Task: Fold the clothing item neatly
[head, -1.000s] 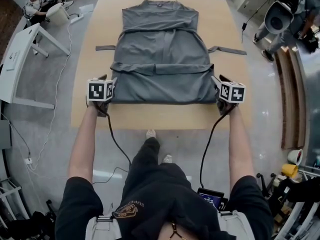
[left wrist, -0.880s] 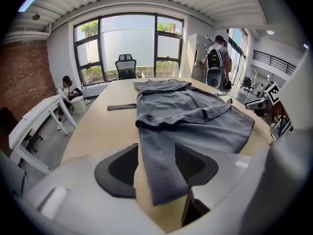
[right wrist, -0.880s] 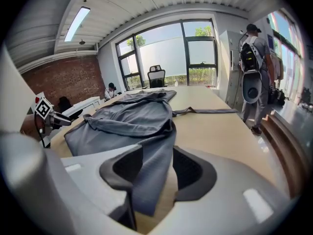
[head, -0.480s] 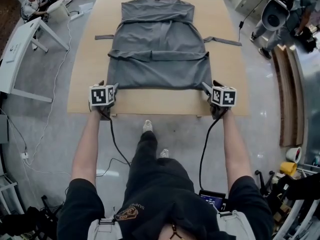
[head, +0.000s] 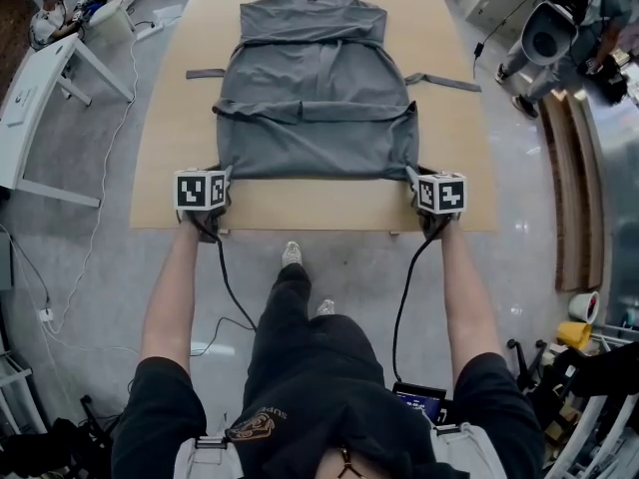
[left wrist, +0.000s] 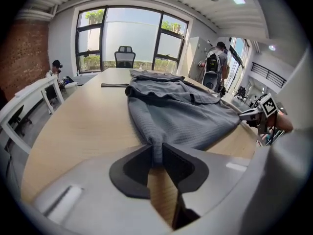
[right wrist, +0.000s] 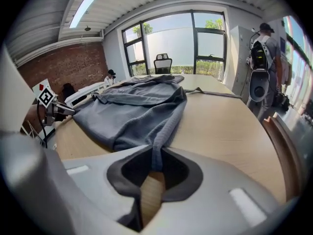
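Listed around my work: a wooden table [head: 180, 118], a white desk [head: 40, 88] off its left side with a seated person [head: 45, 18] beyond, and a standing person with a backpack [right wrist: 261, 58] off its right. The grey garment [head: 315, 98] lies flat down the table's middle, collar at the far end, hem near the front edge, belt ends [head: 449, 82] trailing sideways. My left gripper [head: 222, 173] and right gripper [head: 412, 175] have just been closing, and each now stands narrow, pinching one hem corner.
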`<state>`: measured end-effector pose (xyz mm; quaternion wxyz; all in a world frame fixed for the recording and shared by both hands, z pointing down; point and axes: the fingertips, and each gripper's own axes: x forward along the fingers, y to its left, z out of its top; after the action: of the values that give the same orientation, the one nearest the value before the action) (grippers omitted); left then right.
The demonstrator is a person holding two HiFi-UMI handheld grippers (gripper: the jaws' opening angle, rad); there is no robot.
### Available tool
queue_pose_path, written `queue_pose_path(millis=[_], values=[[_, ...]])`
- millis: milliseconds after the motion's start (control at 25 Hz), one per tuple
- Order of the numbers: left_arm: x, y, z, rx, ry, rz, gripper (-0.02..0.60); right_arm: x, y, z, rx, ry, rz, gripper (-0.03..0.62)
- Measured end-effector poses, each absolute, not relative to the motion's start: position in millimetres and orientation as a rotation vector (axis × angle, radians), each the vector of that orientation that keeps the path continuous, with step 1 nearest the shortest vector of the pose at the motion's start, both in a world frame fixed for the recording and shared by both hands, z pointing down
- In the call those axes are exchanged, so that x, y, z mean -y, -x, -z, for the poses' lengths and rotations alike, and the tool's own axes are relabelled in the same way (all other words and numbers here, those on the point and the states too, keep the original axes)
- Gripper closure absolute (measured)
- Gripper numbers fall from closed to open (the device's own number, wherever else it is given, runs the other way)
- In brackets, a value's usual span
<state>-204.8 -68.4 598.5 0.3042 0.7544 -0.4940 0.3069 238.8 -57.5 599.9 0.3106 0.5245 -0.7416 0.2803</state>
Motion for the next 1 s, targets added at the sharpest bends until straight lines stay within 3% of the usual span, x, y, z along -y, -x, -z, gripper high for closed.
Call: queue_pose_path(millis=[1000], values=[[1,237,-456,1.486,-2.088,-0.691,0.509,31,-254,-454,2.154,-1.43,-0.572,0.549]])
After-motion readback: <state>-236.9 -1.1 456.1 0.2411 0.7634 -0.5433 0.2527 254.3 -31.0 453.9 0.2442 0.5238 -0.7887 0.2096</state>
